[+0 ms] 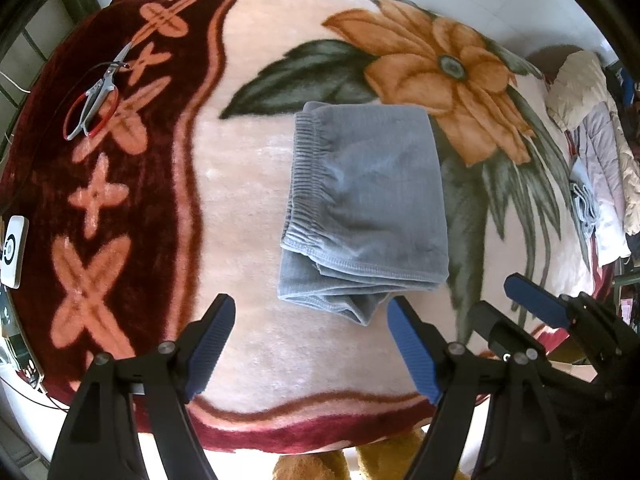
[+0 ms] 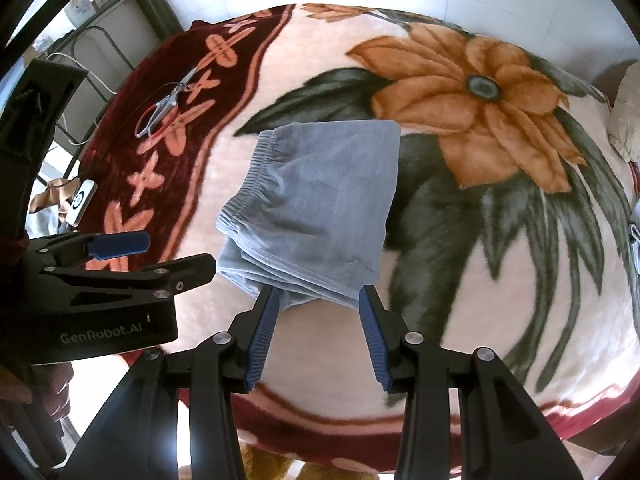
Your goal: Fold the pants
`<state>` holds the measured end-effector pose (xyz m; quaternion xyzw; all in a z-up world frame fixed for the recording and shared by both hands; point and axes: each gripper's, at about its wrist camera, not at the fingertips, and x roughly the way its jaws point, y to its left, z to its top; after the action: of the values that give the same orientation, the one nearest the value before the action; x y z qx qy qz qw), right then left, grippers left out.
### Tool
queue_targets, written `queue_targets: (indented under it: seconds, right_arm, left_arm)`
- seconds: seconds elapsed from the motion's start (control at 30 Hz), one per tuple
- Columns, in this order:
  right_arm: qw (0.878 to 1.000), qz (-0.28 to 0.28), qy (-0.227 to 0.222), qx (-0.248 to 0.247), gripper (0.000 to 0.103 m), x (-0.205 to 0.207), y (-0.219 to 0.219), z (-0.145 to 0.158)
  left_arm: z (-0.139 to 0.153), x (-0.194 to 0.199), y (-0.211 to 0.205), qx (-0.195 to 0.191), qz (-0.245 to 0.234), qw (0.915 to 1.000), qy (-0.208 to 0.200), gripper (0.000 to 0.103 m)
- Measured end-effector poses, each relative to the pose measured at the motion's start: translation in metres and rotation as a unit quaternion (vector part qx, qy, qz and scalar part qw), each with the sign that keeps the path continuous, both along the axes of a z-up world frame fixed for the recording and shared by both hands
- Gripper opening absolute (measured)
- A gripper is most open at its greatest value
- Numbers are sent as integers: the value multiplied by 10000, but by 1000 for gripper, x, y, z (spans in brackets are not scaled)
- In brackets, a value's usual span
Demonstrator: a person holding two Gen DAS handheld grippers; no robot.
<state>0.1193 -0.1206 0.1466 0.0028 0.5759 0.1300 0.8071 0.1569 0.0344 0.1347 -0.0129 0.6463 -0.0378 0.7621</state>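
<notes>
Both tongs stood open and held nothing. The left tongs (image 1: 310, 312) gaped wide over bare blanket (image 1: 240, 208), and the right tongs (image 2: 318, 300) were spread less widely, their tips level with the near edge of the pants (image 2: 316, 200).

That edge was what the next move seemed to turn on. The pants lay straight ahead of both tongs, already folded into a compact grey packet on the blanket, near its middle. In the right view the left finger (image 2: 266, 320) appeared to touch or just overlap a loose lump of cloth poking out of the near hem; whether it truly touched could not be told. The left tongs sat a little back from the pants (image 1: 364, 204), with the packet ahead and toward their right finger (image 1: 408, 340). So the right tongs were the nearer. The packet's long axis ran away from the tongs, with the waistband (image 1: 304, 164) along its left side and the hems nearest.

How many layers lay beneath the top one was hidden, and the near lump was too crumpled to read. It looked as though only tidying remained.

Farther off, to the left, scissors (image 1: 100, 88) lay on a red ring on the dark border. A white device (image 1: 14, 252) sat at the left edge, cut off. At the far right a heap of clothes (image 1: 592, 140) was blurred.
</notes>
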Motion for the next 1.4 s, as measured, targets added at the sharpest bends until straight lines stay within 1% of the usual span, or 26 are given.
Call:
queue_targets:
  seconds: [0.27,0.6,0.77,0.97,1.4]
  right_arm:
    - [9999,-124,-15,19,42,0,4,1]
    - [9998,-189,-25,52,42,0,2,1]
    - [9996,-275,-17,62,42,0,4,2]
    - [9990,-421,51,130,42,-1,4,1]
    - [9990,-431,59,136,42,0,2,-1]
  left_arm:
    - [1,0,1,22,-55,10000,-6,82]
    - [2,-1,1,-74,-96,9999,-14,82]
    - [2,0,2,-4,-106,9999,-39,82]
    - [1,0,1,87,-270,9996,-37,82]
    - [-1,4,1,94,-261,9996,-39,82]
